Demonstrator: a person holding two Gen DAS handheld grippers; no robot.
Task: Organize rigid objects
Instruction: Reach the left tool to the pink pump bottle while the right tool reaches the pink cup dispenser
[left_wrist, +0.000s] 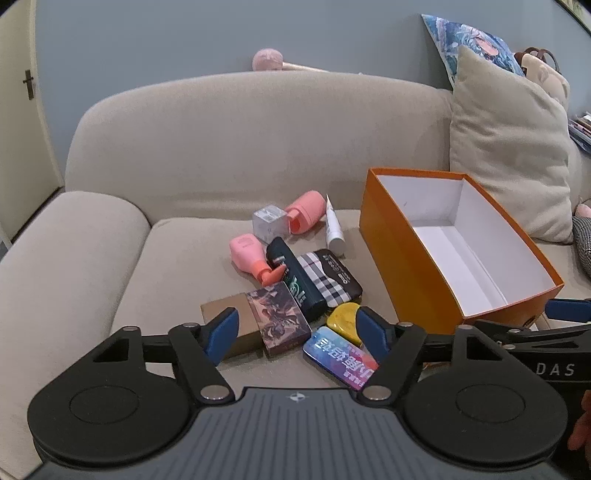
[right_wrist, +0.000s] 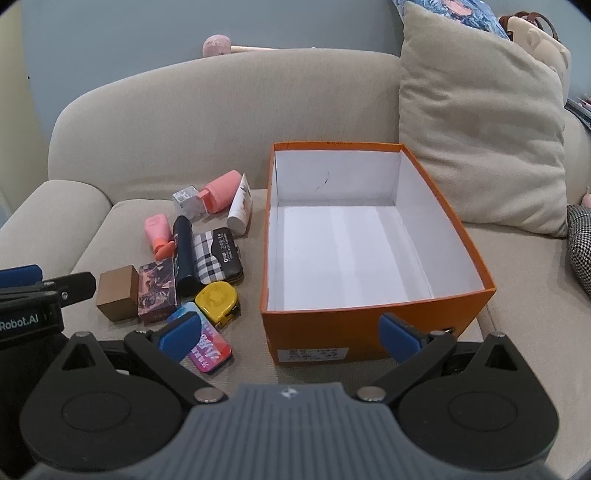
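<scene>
An empty orange box (left_wrist: 399, 258) (right_wrist: 332, 325) with a white inside stands on the sofa seat. Left of it lies a pile: brown box (right_wrist: 116, 291), patterned box (left_wrist: 277, 319) (right_wrist: 157, 290), dark bottle (left_wrist: 295, 280), plaid case (left_wrist: 330, 277), yellow tape measure (left_wrist: 343, 317) (right_wrist: 216, 301), colourful tin (left_wrist: 340, 356) (right_wrist: 210, 350), pink bottle (left_wrist: 247, 254), coral container (left_wrist: 304, 214), white tube (left_wrist: 334, 229) and a silvery cube (left_wrist: 269, 221). My left gripper (left_wrist: 295, 332) hovers open over the pile's near end, holding nothing. My right gripper (right_wrist: 290, 336) is open before the box's near wall.
A beige cushion (left_wrist: 506, 155) (right_wrist: 480, 129) leans on the sofa back behind the box. The padded armrest (left_wrist: 55, 258) rises at the left. Houndstooth fabric (right_wrist: 580, 251) lies at the far right. A pink plush (left_wrist: 267, 59) sits on top of the sofa back.
</scene>
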